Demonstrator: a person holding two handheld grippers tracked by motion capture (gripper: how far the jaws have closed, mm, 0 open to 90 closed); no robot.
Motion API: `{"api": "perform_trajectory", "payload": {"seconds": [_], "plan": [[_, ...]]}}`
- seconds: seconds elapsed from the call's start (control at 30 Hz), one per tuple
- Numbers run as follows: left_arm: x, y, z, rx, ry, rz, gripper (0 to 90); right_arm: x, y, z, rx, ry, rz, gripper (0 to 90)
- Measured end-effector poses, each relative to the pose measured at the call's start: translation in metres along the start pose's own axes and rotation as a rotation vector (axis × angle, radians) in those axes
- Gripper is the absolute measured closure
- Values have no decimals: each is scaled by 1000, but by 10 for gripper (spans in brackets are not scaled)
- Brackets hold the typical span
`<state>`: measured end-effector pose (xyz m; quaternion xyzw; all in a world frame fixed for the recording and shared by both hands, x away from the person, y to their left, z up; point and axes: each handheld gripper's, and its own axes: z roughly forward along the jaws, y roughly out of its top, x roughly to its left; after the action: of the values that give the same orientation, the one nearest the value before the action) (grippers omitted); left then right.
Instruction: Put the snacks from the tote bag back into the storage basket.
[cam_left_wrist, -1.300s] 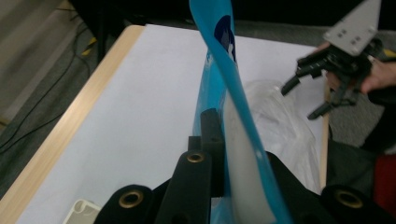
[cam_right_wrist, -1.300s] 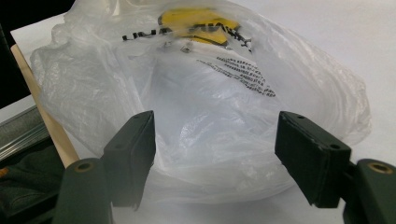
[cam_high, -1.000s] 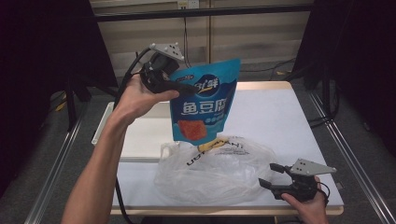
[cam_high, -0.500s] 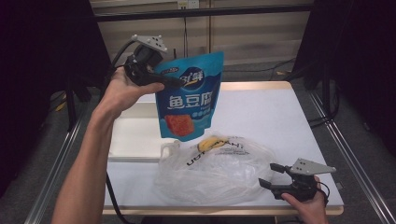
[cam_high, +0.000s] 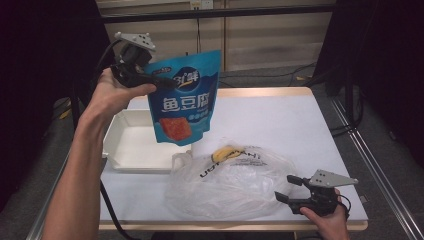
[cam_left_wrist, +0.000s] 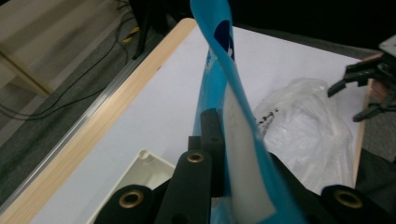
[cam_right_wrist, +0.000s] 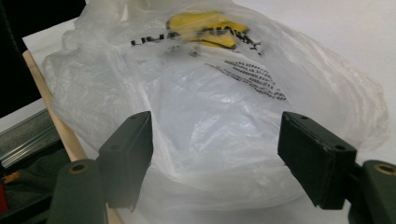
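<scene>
1. The left hand-held gripper is up in the air, over the far left part of the white surface.
2. Its two black jaws are pinched shut on the top corner of a blue snack pouch.
3. The pouch hangs down from that pinch and is off the surface. It has white letters and a red-orange picture on the front.
4. In the left gripper view the pouch is squeezed between the jaws, and we see it from its thin edge.
5. Under the pouch, on the left part of the surface, sits a white tray. The bottom of the pouch hangs above the tray's right end.
6. Just beside the tray, near the front of the surface, lies a crumpled clear plastic bag with black letters on it.
7. Something yellow is inside the bag, near its far edge. It could be a banana, but I cannot be sure.
8. The right hand-held gripper is low, at the front right corner of the surface, and a hand holds it from below.
9. Its jaws are spread wide and hold nothing.
10. In the right gripper view the bag is right in front of the open jaws. The jaw tips are very close to it, but I cannot tell if they touch it.
</scene>
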<state>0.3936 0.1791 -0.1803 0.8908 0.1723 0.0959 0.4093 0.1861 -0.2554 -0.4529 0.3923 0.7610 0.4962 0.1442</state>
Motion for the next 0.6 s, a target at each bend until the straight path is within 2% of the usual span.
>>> {"api": "perform_trajectory", "payload": {"seconds": [0.03, 0.07, 0.13, 0.2, 0.23, 0.33, 0.37, 0.4, 0.53, 0.6], "plan": [[3, -2, -3, -1, 16, -4, 900, 1, 0, 0, -3, -1, 0, 262], [6, -4, -6, -2, 4, -10, 900, 1, 0, -1, 0, 0, 0, 262], [11, -8, -10, 8, 11, -23, 900, 0, -1, -1, -3, -1, 4, 261], [18, -10, -14, 12, 48, -35, 900, -1, -2, -1, 3, -3, 9, 261], [21, -11, -15, 17, 40, -36, 900, -2, -2, -1, 1, -6, 9, 261], [31, -18, -19, 6, 43, -48, 900, -1, -2, 0, 6, -11, 4, 261], [34, -20, -20, -9, 64, -70, 900, 0, -2, 0, 7, -2, 5, 261], [38, -21, -22, -11, 58, -76, 900, 0, -2, 0, 8, -3, -1, 261], [48, -23, -25, 5, 92, -91, 900, -1, -2, 2, 14, -1, 8, 260], [50, -23, -24, 13, 97, -83, 900, -1, -2, 2, 13, 1, 9, 260]]}}
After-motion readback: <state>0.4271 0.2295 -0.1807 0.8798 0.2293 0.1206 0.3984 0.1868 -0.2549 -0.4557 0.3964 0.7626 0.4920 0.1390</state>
